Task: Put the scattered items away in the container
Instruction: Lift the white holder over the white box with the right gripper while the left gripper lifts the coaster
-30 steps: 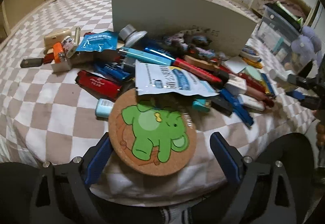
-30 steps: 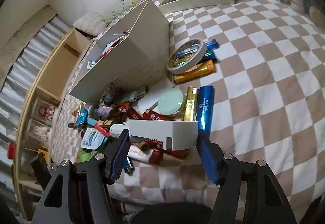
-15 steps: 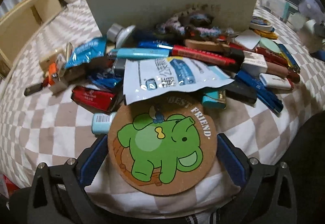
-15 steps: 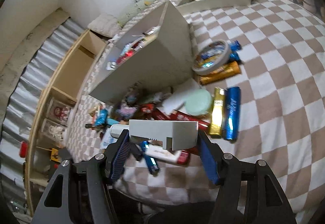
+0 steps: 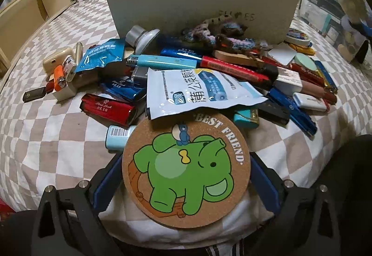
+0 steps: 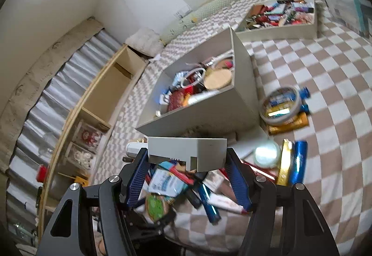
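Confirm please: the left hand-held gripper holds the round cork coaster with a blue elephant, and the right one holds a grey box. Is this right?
Not quite. The elephant on the coaster is green, not blue, as the left wrist view shows. The rest is right: the left hand-held gripper holds the coaster by its edges, and the right hand-held gripper holds the grey box.

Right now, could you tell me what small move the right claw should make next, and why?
Probably carry forward over the container: the right claw already grips the white box clear above the pile, and the container's open top lies just ahead.
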{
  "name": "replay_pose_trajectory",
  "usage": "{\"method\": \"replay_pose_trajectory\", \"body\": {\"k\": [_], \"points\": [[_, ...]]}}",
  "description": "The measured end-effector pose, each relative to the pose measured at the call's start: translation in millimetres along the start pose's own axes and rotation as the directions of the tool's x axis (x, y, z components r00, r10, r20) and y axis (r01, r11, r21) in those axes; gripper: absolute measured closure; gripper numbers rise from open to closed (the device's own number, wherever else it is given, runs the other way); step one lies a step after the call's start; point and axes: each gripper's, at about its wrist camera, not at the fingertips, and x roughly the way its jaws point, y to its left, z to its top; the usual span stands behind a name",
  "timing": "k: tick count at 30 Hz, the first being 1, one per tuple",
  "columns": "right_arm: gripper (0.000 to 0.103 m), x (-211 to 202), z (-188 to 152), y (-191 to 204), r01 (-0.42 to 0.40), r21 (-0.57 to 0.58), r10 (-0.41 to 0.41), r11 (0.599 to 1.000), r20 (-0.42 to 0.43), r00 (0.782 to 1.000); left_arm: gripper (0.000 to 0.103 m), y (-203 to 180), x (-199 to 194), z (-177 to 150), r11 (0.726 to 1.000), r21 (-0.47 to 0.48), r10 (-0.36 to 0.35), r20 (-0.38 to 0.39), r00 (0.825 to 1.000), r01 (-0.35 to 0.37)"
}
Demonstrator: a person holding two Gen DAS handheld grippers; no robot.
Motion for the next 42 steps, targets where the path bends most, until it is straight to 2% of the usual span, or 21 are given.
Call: {"method": "replay_pose_trajectory", "body": {"k": [9,20,24,31,38,42], "points": [[0.037,14,30,13,-0.016,-0.003,0.016,1.0,0.031,0.999,0.002,9,-33,14,0.997,-0.027,-0.069,0.076,0.995,0.072],[0.037,67,55,35,-0.005,-0.041,0.004,0.999,-0.023,1.0,0.002,33,-58,45,0.992,-0.06,-0.095,0.178,0.98,0.107],[0.037,99,63,51,0.032,-0.104,-0.04,0.994,-0.076,0.996,0.002,43,-60,55,0.991,-0.074,-0.092,0.197,0.976,0.109],[0.037,149,71,63,0.098,-0.19,-0.13,0.977,-0.164,0.978,0.002,57,-59,70,0.989,-0.093,-0.091,0.221,0.971,0.114],[0.037,185,74,75,0.131,-0.269,-0.186,0.954,-0.19,0.964,0.002,69,-58,86,0.986,-0.12,-0.085,0.242,0.967,0.117],[0.037,202,71,78,0.158,-0.341,-0.233,0.927,-0.192,0.953,0.002,73,-58,97,0.984,-0.132,-0.084,0.255,0.963,0.121]]}}
